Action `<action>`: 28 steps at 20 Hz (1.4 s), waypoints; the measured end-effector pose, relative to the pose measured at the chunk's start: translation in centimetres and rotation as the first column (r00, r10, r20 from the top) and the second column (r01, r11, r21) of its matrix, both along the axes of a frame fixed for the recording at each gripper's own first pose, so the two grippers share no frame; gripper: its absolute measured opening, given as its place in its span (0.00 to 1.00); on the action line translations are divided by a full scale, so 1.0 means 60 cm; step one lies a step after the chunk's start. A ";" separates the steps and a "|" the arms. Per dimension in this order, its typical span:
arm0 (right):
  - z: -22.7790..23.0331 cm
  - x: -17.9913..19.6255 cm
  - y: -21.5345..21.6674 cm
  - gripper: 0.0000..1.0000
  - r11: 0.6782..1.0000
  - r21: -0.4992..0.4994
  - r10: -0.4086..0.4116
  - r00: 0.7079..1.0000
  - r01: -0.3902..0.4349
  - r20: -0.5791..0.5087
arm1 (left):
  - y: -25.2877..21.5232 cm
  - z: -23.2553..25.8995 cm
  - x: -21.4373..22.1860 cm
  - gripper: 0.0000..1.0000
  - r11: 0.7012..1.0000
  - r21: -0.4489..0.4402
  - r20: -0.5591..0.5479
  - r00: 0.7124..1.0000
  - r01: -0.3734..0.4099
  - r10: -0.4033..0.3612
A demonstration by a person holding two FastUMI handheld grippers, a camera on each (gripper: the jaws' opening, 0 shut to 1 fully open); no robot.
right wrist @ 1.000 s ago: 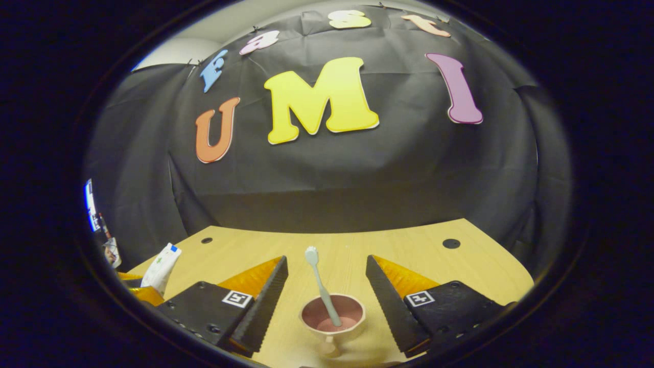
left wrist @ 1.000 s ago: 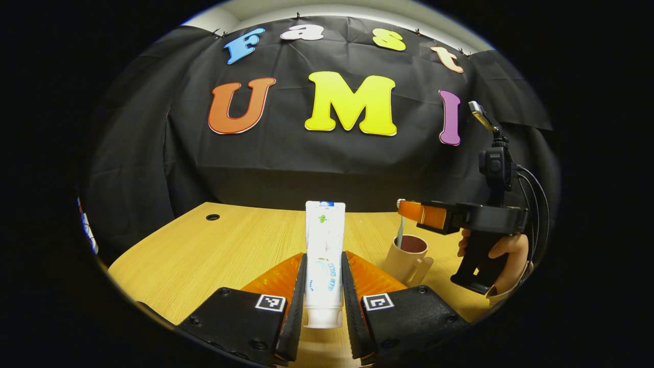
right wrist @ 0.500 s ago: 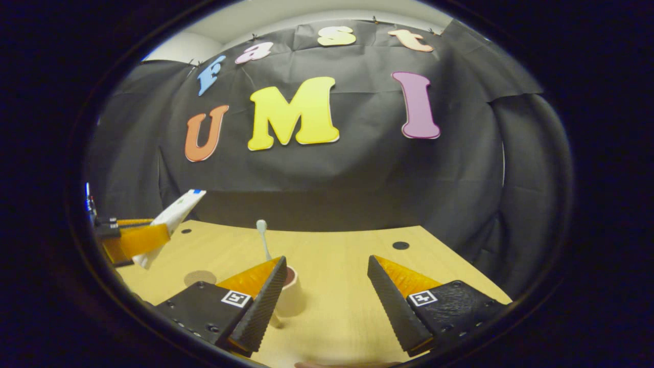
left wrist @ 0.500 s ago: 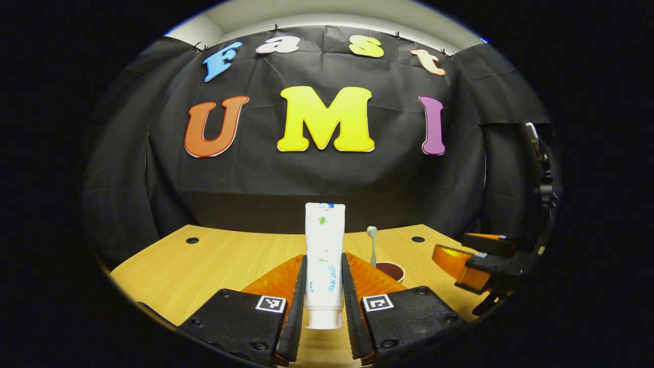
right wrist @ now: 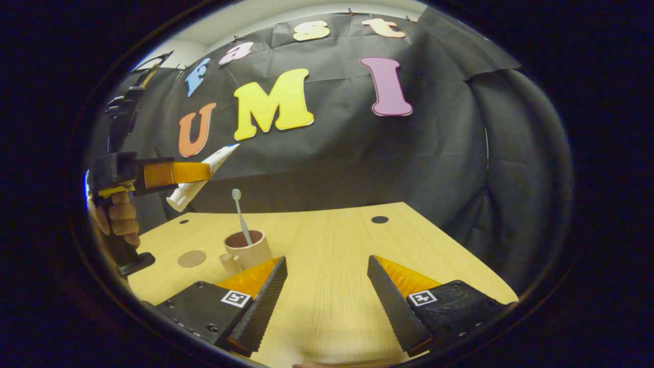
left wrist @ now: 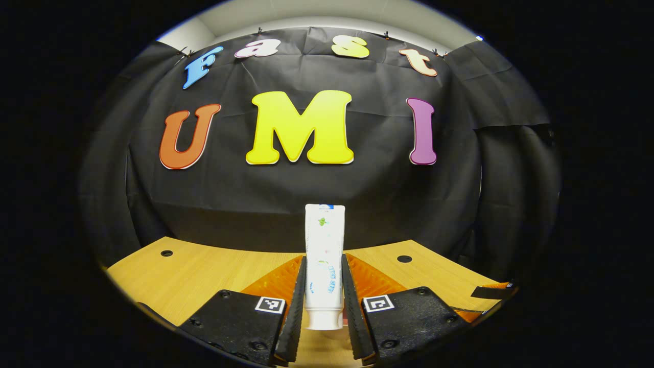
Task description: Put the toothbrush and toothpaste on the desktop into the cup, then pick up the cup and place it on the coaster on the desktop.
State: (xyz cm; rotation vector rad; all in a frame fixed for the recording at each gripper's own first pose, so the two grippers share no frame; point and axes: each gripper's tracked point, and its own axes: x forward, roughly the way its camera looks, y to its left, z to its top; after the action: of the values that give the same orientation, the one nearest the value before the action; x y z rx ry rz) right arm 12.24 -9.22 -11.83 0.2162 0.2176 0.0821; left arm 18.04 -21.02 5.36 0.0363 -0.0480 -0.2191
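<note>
My left gripper (left wrist: 324, 286) is shut on a white toothpaste tube (left wrist: 324, 255) that stands up between its fingers, cap end down. In the right gripper view that left gripper (right wrist: 176, 173) hangs at the left, above and left of the cup, with the toothpaste tube (right wrist: 202, 174) slanting through it. A beige cup (right wrist: 247, 250) with a dark red inside stands on the wooden desktop (right wrist: 332, 245), its handle to the left. A pale toothbrush (right wrist: 240, 214) leans in it, head up. A round brown coaster (right wrist: 191, 258) lies left of the cup. My right gripper (right wrist: 327, 291) is open, right of the cup and near the desktop.
A hand (right wrist: 120, 217) holds the left gripper's grip at the far left of the right gripper view. Round cable holes (right wrist: 379, 220) sit near the desktop's far edge. The black cloth wall stands right behind the desktop. The right gripper's finger (left wrist: 490, 292) juts in at the lower right.
The left gripper has risen and swung toward the cup with the tube held. The right gripper has drawn back and to the right, away from the cup, and stays open.
</note>
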 end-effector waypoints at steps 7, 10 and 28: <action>-0.004 0.007 0.000 0.96 0.999 0.034 0.015 1.000 -0.016 0.018 | -0.037 -0.026 0.027 0.43 1.000 -0.016 -0.041 0.999 0.022 -0.023; -0.011 0.008 0.004 0.96 0.999 0.043 0.026 1.000 -0.026 0.008 | -0.033 -0.042 0.030 0.44 1.000 -0.011 -0.072 0.997 0.009 -0.010; 0.052 0.000 0.092 0.96 0.993 -0.075 0.087 0.996 -0.088 -0.021 | 0.041 -0.037 -0.067 0.54 0.999 0.037 -0.018 1.000 0.018 -0.018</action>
State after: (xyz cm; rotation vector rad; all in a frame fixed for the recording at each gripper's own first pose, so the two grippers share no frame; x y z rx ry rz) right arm 12.22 -3.69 -8.71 0.1314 0.2477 0.1586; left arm 14.03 -18.58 3.14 0.0706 -0.0263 -0.2383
